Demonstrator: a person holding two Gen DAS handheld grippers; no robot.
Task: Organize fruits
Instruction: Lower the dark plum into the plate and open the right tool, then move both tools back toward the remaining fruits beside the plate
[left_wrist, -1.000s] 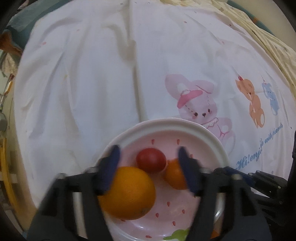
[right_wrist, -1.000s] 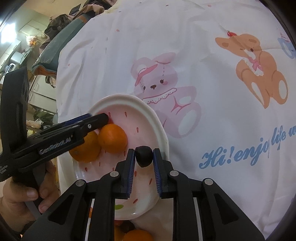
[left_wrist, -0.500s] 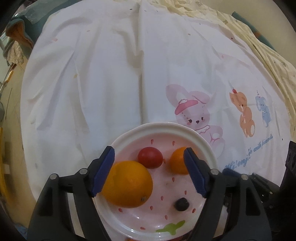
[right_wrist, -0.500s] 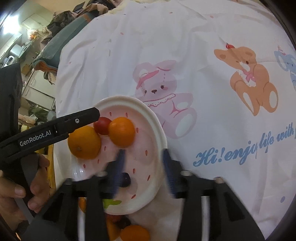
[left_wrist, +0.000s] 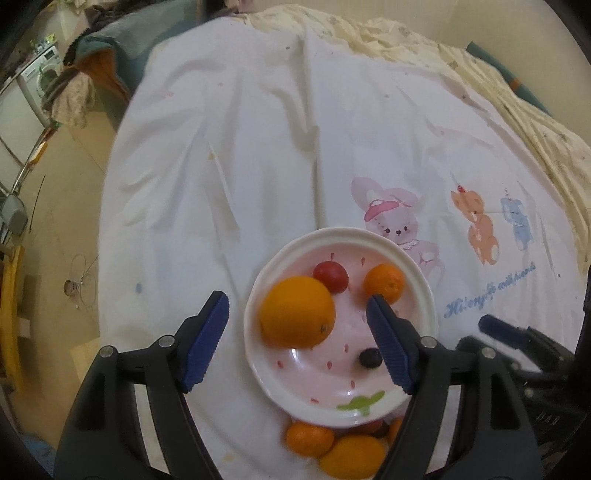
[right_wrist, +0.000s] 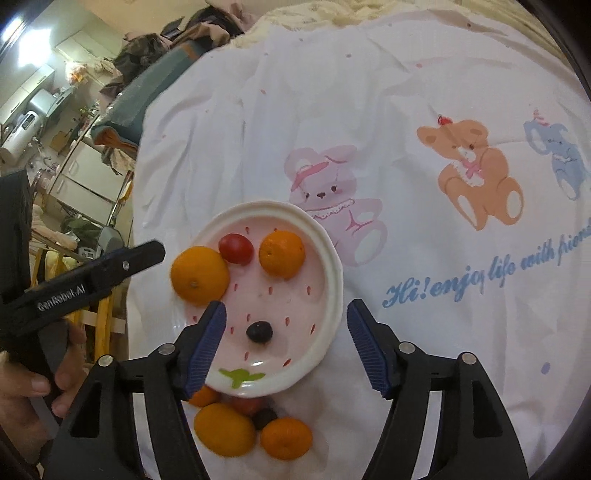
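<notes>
A white-and-pink plate (left_wrist: 424, 280) lies on the cartoon-print sheet. On it sit a large orange (left_wrist: 297, 312), a red tomato (left_wrist: 330, 277), a small orange (left_wrist: 384, 282) and a dark grape (left_wrist: 370, 357). My left gripper (left_wrist: 295, 297) hovers open above the plate, its jaws wide around the large orange without touching it. My right gripper (right_wrist: 286, 303) hangs over the plate's (right_wrist: 332, 258) near part. Its jaws are opening and stand apart, with the grape (right_wrist: 259, 331) lying loose below them. Near the plate's front edge, loose fruit lies on the sheet: an orange (right_wrist: 225, 430), a small orange (right_wrist: 286, 437) and a dark fruit (right_wrist: 264, 417).
The white sheet (left_wrist: 258, 166) with animal prints covers a bed, with a cream quilt (left_wrist: 480, 74) at the far right. The bed edge drops to the floor (left_wrist: 55, 221) on the left. A hand (right_wrist: 22, 384) holds the left gripper's handle.
The right gripper opened and left the grape on the plate. Both grippers rose, so the plate looks smaller and the loose fruit below it came into view.
</notes>
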